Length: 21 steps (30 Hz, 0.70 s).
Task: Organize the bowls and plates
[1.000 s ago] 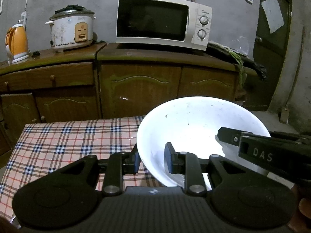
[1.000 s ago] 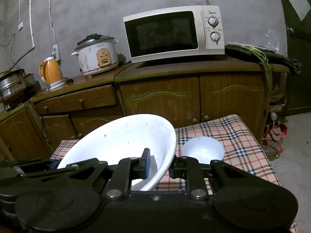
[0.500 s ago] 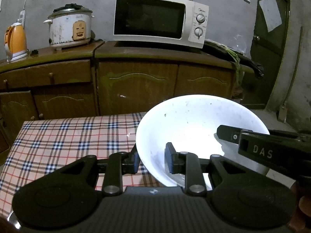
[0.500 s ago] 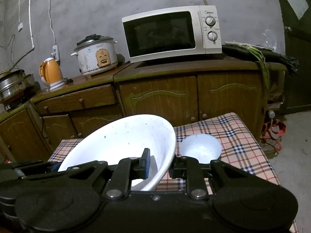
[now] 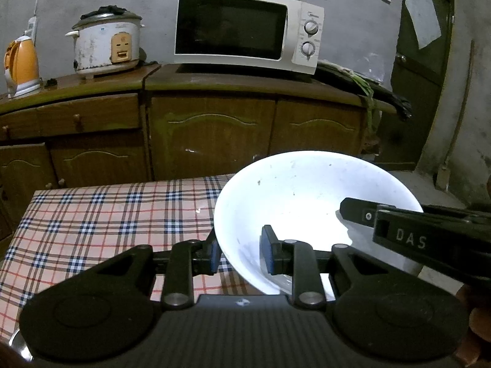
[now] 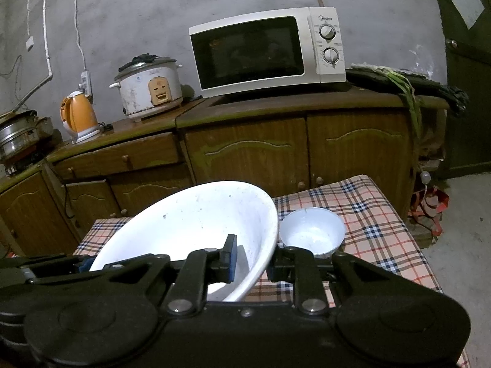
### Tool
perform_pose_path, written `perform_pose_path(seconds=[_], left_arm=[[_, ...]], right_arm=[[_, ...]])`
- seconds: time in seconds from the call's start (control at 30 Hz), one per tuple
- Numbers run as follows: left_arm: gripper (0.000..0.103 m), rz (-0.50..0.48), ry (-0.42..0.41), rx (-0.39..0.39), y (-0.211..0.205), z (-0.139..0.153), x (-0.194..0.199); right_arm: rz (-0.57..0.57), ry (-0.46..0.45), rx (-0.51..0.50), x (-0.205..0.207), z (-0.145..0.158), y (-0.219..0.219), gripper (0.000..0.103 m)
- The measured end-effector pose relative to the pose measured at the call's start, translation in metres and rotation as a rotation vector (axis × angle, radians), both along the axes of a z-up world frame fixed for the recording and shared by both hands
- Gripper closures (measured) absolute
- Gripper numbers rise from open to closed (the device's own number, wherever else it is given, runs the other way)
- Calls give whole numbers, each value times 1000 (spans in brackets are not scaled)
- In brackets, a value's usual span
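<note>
White big bowl [image 5: 307, 202]: was held up over the checked counter [image 5: 92, 214] with both tools on it, tilted so the inside faced the cameras, a few dark specks on it
Left tool [image 5: 239, 254]: was clamped on the bowl's left rim, one blue pad inside, one outside, so it was gripping the big bowl for sure
Right tool [image 6: 253, 259]: same deal on the opposite rim, closed tight on the bowl wall, blue pad inside, other finger outside
Right tool seen from the left camera: black bar with "DAS" lettering [image 5: 411, 242] reached in over the bowl's right edge
Small bowl [image 6: 313, 230]: white, sat upright on the counter just beside the big bowl's right edge in the right wrist view, couldn't tell if they actually touched
Counter cloth: red, blue and white plaid, looked bare on the left half in the left wrist view
Cabinets [image 6: 260, 153]: brown wood, doors and drawers, ran along the wall behind the counter
Microwave [image 5: 248, 27]: white, dark door, two knobs, sat on top of the cabinets
Rice cooker [image 5: 107, 46]: pretty worn, stood left of the microwave
Kettle [image 6: 78, 116]: orange, further left on a white base
Metal pots [image 6: 18, 132]: stacked at the far left edge in the right wrist view
Green onions [image 6: 405, 82]: draped over the right end of the cabinet top
Door [image 5: 426, 61]: dark, paper stuck on it
</note>
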<state>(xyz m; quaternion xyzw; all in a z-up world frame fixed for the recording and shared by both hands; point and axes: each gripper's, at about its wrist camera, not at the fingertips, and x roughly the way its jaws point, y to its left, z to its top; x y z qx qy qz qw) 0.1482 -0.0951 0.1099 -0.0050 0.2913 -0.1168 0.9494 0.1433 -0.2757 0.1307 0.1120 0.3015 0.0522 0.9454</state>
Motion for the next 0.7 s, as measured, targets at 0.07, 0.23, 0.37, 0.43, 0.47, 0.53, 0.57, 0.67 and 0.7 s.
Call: perform_pose_path(seconds=[0.07, 0.23, 0.37, 0.43, 0.47, 0.53, 0.57, 0.67, 0.7], left_arm=[[77, -3, 3, 2, -1, -1, -1], [77, -5, 9, 0, -2, -4, -2], [77, -10, 8, 5, -5, -6, -5], [77, -12, 11, 2, -6, -7, -6], [76, -14, 13, 1, -6, -8, -6], [76, -17, 15, 2, -7, -9, -7], [76, -19, 15, 3, -8, -9, -8], [76, -24, 17, 2, -8, -9, -9], [76, -24, 18, 2, -8, -10, -9]], right_arm=[[-1, 2, 0, -2, -2, -2, 78], [-4, 8, 3, -6, -6, -5, 78], [-8, 14, 8, -8, -9, -6, 78], [-10, 16, 9, -10, -10, -7, 78], [-11, 17, 9, -10, -11, -8, 78], [-13, 20, 12, -11, -12, -9, 78], [-14, 21, 12, -12, -13, -9, 78], [-18, 24, 16, -14, -15, -12, 78], [-18, 25, 18, -14, -15, -12, 78]])
